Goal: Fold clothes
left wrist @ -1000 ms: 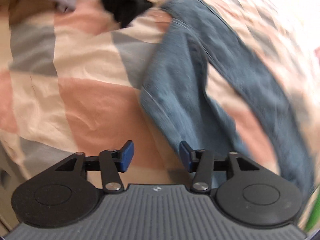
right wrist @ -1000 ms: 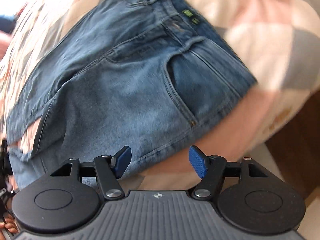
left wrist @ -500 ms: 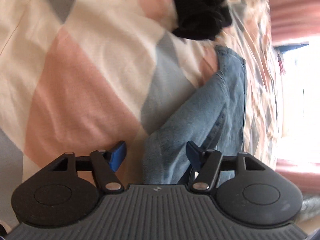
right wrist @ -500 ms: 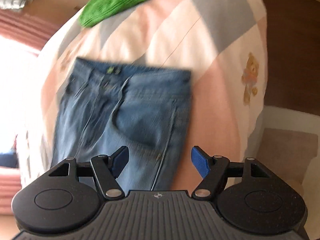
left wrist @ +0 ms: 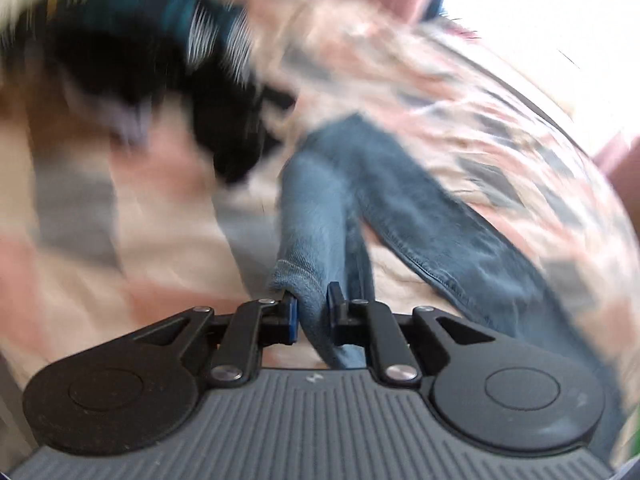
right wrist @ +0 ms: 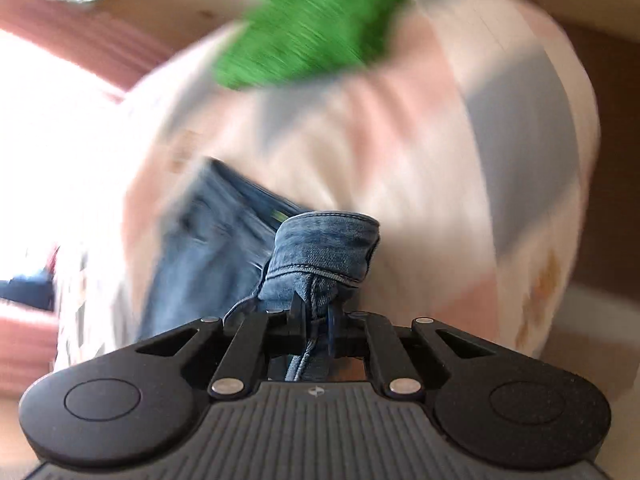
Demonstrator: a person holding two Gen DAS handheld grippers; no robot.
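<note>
A pair of blue jeans (left wrist: 420, 216) is spread on a bed cover (left wrist: 152, 216) patterned in pink, grey and cream patches, and is gripped at both ends. In the left wrist view, the hem of one trouser leg is pinched between the pressed-together fingers of the left gripper (left wrist: 312, 314); that leg is seen running away from the gripper across the cover, with the second leg lying beside it and diverging toward the right. In the right wrist view, the waistband end of the jeans (right wrist: 320, 252) is folded up into a bunch and is clamped between the closed-in fingers of the right gripper (right wrist: 316, 320); the rest of the denim is seen trailing away to the left of the bunch over the cover (right wrist: 420, 160).

Beyond the jeans, past the far end of the legs, a black garment (left wrist: 224, 120) is lying on the cover, with a dark teal striped item (left wrist: 200, 28) just behind it; both are heavily blurred. Well beyond the waistband, near the far edge of the cover, a bright green garment (right wrist: 312, 28) is seen. Pink curtains (right wrist: 80, 32) are visible past the cover, next to strong window light.
</note>
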